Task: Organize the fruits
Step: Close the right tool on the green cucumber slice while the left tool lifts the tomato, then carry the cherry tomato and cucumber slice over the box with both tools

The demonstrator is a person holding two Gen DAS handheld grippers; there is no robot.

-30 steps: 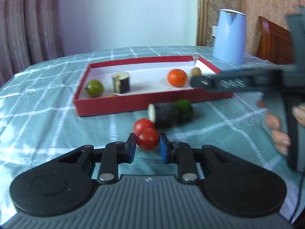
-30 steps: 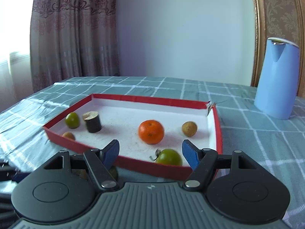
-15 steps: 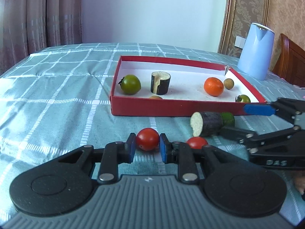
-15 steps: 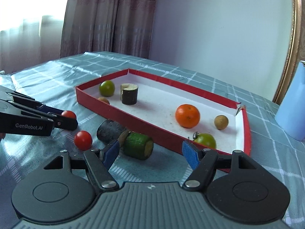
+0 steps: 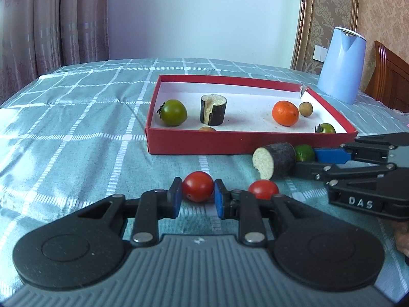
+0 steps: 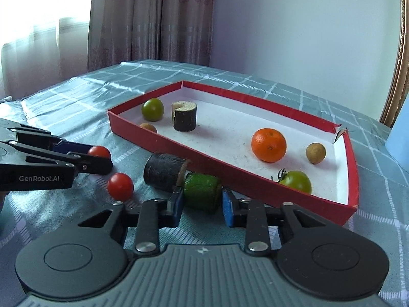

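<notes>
Eggplant chunk (image 6: 163,174) lies touching the green cucumber piece (image 6: 202,193), whose long axis is laid along the red tray's (image 6: 237,176) near wall. The cucumber piece is clamped by the just-closed right gripper (image 6: 202,204); a cherry tomato (image 5: 198,186) is pinched by the left gripper (image 5: 198,199), another tomato (image 5: 263,189) beside it.

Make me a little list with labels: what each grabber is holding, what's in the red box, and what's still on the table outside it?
left gripper: shut on a red tomato
right gripper: jaws just closed, shut on the green cucumber piece
in the red box: two green tomatoes, an orange, a dark eggplant piece standing upright, two small brown fruits
loose on tablecloth: second red tomato, dark eggplant piece lying on its side
nearby: blue kettle
</notes>
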